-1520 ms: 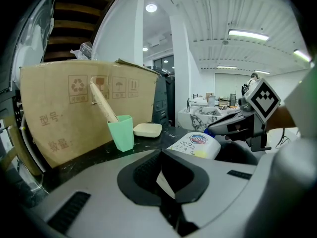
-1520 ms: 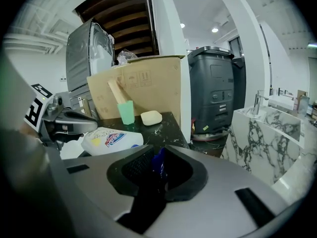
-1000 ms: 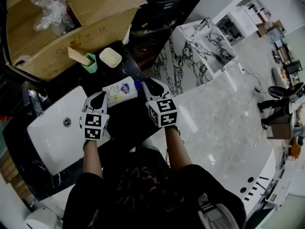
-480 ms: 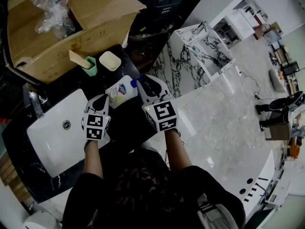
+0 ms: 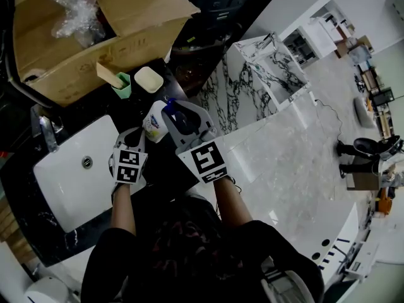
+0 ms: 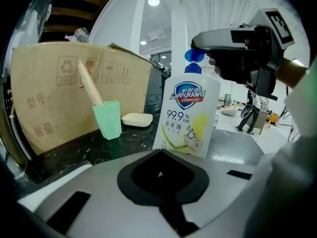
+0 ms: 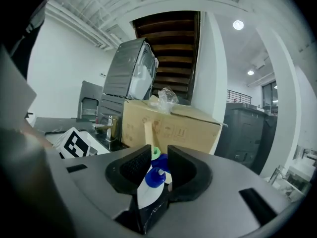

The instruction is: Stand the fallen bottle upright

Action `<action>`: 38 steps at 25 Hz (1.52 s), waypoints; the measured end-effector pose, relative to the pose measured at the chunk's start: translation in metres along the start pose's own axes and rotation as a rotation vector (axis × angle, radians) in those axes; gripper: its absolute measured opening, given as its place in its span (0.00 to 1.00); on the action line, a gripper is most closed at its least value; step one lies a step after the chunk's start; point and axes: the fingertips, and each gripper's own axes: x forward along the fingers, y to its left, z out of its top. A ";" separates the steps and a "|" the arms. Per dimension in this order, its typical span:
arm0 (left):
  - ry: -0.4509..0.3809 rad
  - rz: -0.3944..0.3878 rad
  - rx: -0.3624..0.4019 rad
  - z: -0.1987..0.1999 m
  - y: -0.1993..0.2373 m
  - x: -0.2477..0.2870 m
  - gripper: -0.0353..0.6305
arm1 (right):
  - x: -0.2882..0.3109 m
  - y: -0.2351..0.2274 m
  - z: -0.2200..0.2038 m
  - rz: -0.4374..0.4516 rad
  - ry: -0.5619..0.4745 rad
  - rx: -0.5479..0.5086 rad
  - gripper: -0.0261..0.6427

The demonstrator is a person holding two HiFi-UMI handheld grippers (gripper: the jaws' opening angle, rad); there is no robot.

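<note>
- A white plastic hand-soap bottle with a blue pump head stands upright on the black marble counter. It sits a little above the centre of the head view, and in the left gripper view its base is hidden behind that gripper's body.
- The right gripper comes at the bottle from above. Its 2 jaws pinch the blue pump head and the white neck below it, with a black pad on each side.
- In the head view the right gripper covers the top of the bottle, just right of the label.
- The left gripper has its 2 jaws pressed together with nothing between them. Its tips are just in front of the lower part of the bottle, and I cannot tell whether they touch it.
- In the head view the left gripper lies left of centre, over the right edge of a white rectangular sink basin.
- A mint-green cup holding 1 pale stick stands left of the bottle, with a cream soap dish between the cup and the bottle.
- A brown cardboard box fills the left of the left gripper view, behind the cup.
- In the head view the box takes the upper left, with a chrome tap at the basin's left edge.
</note>
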 end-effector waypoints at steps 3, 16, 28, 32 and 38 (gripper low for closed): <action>0.006 -0.005 -0.018 -0.005 -0.001 -0.002 0.08 | 0.003 0.017 0.007 0.037 -0.013 -0.022 0.21; -0.023 0.004 -0.045 -0.008 0.005 -0.013 0.08 | 0.005 0.063 0.018 0.176 -0.050 -0.017 0.21; -0.023 0.012 -0.052 -0.010 0.006 -0.020 0.08 | 0.005 0.066 0.019 0.171 -0.057 -0.006 0.21; -0.029 0.016 -0.058 -0.009 0.008 -0.026 0.08 | 0.003 0.061 0.023 0.156 -0.097 0.015 0.21; -0.055 0.030 -0.053 -0.003 0.011 -0.031 0.08 | -0.007 0.041 0.024 0.096 -0.105 0.079 0.21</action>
